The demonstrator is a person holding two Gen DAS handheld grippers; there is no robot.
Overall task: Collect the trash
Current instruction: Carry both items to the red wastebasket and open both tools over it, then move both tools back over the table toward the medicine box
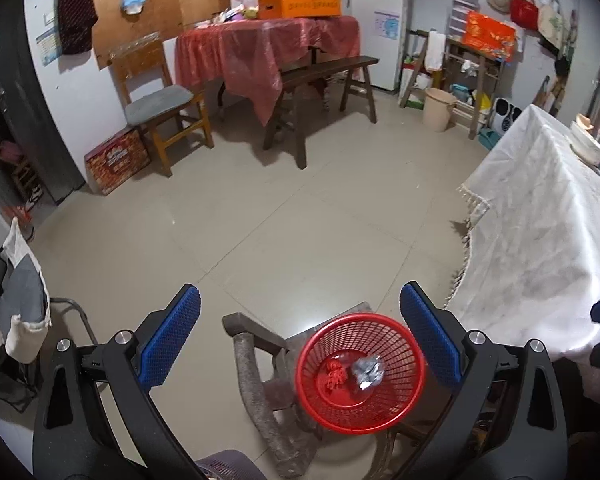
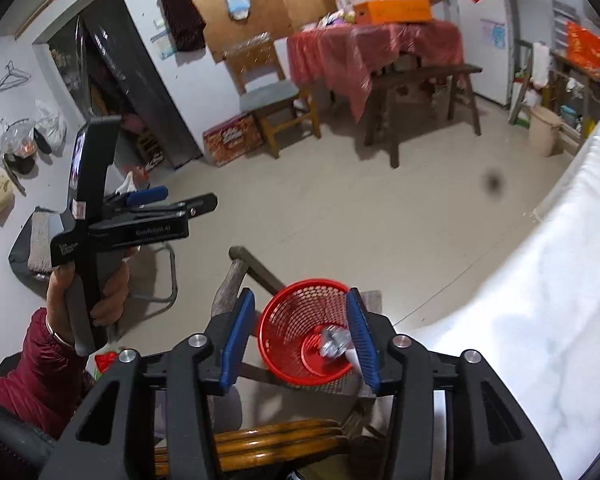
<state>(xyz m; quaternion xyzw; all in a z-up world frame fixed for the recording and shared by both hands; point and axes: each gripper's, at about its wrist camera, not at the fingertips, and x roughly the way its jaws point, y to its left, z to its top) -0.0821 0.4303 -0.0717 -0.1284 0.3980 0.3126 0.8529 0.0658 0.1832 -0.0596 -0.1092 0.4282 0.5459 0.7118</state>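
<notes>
A red mesh basket [image 1: 360, 372] stands on a low wooden stool [image 1: 256, 380] beside the white-clothed table [image 1: 540, 240]. Inside it lie a crumpled silver wrapper [image 1: 367, 372] and a red scrap [image 1: 334, 376]. My left gripper [image 1: 300, 336] is open and empty, held above the basket. In the right wrist view the basket [image 2: 300, 320] shows between the fingers of my right gripper [image 2: 300, 328], which is open and empty; the silver wrapper [image 2: 334, 342] lies by the right finger. The left gripper [image 2: 168, 204] is seen from the side, held in a hand at the left.
A red-clothed table [image 1: 268, 44] with an orange box [image 1: 300, 5], a dark bench [image 1: 324, 76] and a wooden chair [image 1: 156, 96] stand at the back. A printed carton [image 1: 116, 160] sits by the wall. A beige bucket [image 1: 440, 109] stands at the back right. A rattan chair back [image 2: 276, 440] is below my right gripper.
</notes>
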